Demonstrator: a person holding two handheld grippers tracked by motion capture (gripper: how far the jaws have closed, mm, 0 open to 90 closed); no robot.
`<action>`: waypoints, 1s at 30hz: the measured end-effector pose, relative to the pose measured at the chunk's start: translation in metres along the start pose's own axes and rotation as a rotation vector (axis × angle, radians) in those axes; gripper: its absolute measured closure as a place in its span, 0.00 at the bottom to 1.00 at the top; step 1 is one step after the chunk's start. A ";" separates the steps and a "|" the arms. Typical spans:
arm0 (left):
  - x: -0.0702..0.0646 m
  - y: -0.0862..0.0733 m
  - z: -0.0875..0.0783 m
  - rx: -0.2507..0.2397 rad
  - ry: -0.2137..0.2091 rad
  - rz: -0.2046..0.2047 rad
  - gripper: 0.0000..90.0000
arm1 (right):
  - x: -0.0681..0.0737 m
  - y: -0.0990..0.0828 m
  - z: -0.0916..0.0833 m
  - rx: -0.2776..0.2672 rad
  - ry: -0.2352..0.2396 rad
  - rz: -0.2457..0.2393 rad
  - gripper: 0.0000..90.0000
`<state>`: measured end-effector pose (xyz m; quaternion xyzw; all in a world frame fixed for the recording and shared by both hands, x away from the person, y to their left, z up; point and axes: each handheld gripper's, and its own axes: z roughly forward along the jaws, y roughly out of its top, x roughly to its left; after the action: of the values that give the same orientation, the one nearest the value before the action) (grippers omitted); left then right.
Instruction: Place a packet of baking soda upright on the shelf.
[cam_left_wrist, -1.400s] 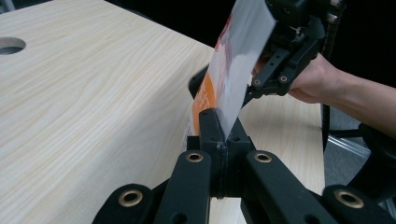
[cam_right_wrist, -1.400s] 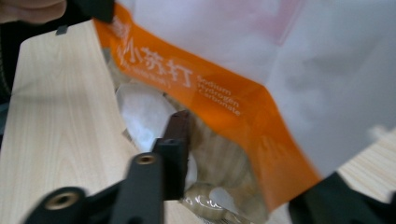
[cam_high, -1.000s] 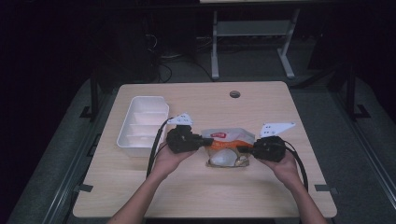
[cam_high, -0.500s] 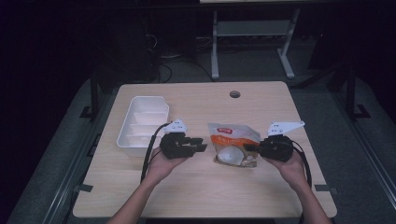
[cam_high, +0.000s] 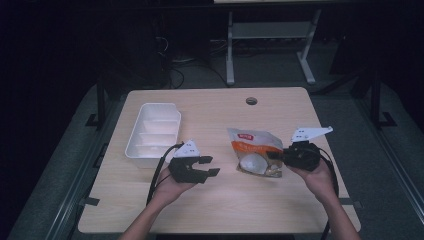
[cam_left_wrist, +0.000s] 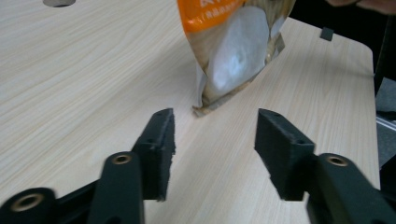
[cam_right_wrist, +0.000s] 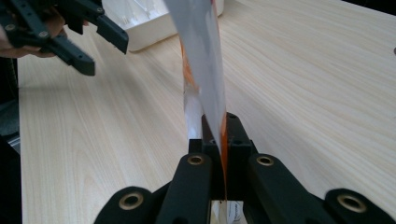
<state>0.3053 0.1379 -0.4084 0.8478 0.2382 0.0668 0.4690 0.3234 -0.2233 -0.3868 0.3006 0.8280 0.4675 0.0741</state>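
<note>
Holding a snack pouch (cam_high: 256, 153) by its edge above the bench (cam_high: 225, 210), right hand-held gripper (cam_high: 278, 156) is clamped; left hand-held gripper (cam_high: 206, 167) gapes wide nearby w/ nothing in it. White tray (cam_high: 153, 134) sits vacant, so filling looks undone.

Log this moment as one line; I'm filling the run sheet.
left gripper: open, off pouch | right gripper: shut on snack pouch edge | white tray: on table, left

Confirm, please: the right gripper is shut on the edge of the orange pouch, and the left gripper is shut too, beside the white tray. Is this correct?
One part is wrong. The left gripper is open, with its jaws apart and nothing between them, as the left gripper view shows. The rest holds: the right gripper is shut on the edge of the orange pouch, and the white tray is beside the left gripper.
</note>
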 end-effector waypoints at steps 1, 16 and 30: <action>0.000 0.000 0.000 0.000 0.000 0.000 0.47 | 0.000 0.000 0.000 0.000 0.000 0.000 1.00; -0.016 -0.028 -0.010 0.029 0.032 0.045 0.31 | 0.003 0.035 0.003 0.022 -0.004 -0.027 1.00; -0.022 -0.052 -0.020 0.059 0.027 0.069 0.27 | 0.009 0.081 0.032 0.023 0.039 -0.046 1.00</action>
<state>0.2614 0.1660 -0.4386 0.8679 0.2172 0.0874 0.4380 0.3636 -0.1639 -0.3364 0.2732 0.8412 0.4621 0.0649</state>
